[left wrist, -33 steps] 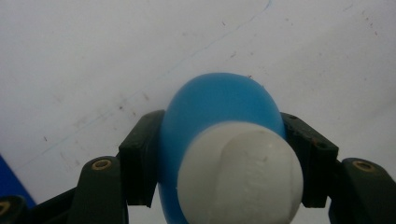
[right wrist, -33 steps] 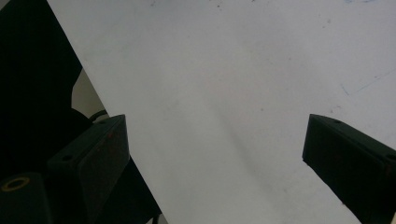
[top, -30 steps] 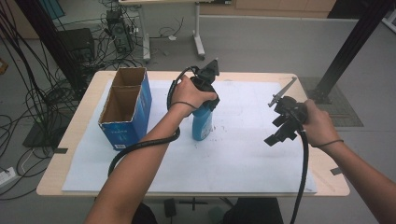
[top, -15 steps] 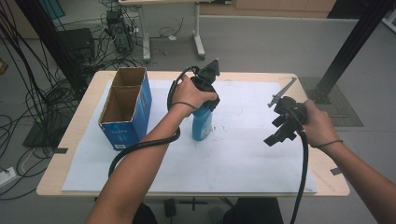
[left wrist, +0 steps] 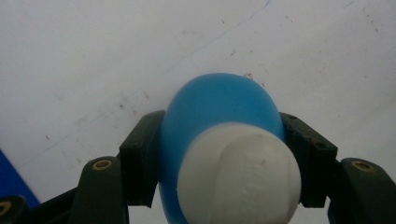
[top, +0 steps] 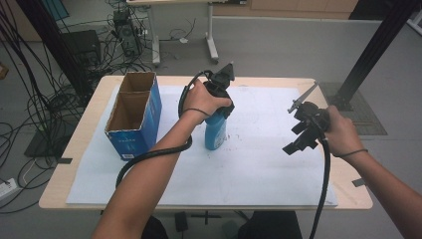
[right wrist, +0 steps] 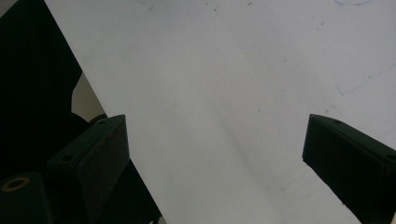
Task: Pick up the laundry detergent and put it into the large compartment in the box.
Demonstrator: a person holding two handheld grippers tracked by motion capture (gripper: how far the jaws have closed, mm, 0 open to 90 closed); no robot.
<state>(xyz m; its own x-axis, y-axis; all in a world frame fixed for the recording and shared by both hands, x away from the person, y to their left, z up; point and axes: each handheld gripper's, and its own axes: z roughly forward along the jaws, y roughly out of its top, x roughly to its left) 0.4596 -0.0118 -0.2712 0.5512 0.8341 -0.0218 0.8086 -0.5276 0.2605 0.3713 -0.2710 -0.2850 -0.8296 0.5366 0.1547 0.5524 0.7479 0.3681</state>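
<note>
1. High view: a blue plastic bottle (top: 215, 133) stands upright a little left of the frame's centre, on a white paper sheet (top: 259, 159) that covers a light wooden table (top: 79, 144).
2. The left gripper (top: 219, 99) comes down on the bottle from above, in the person's left hand (top: 204, 98), and covers the top of the bottle. Its black cable (top: 149, 158) loops down along the forearm toward the lower left.
3. An open blue cardboard box (top: 134, 117) with two compartments stands at the left of the frame, near the bottle but apart from it.
4. The right gripper (top: 298, 139) is at the right of the frame, held in the right hand (top: 341, 132) above the sheet, well apart from the bottle.
5. Left gripper view: the bottle (left wrist: 219, 100) sits at the centre and lower middle, seen from above, with its white rounded cap (left wrist: 240, 177) nearest the camera. The two black jaws press on the blue shoulder from the left and right sides, so this claw is clamped on the bottle. The white sheet (left wrist: 93, 56) lies behind it, and a sliver of blue shows at the lower left edge.
6. Right gripper view: the two black jaws stand wide apart at the lower left and lower right with nothing between them, so this claw is open. The white sheet (right wrist: 233, 93) lies behind them, and a dark area takes the left edge.
</note>
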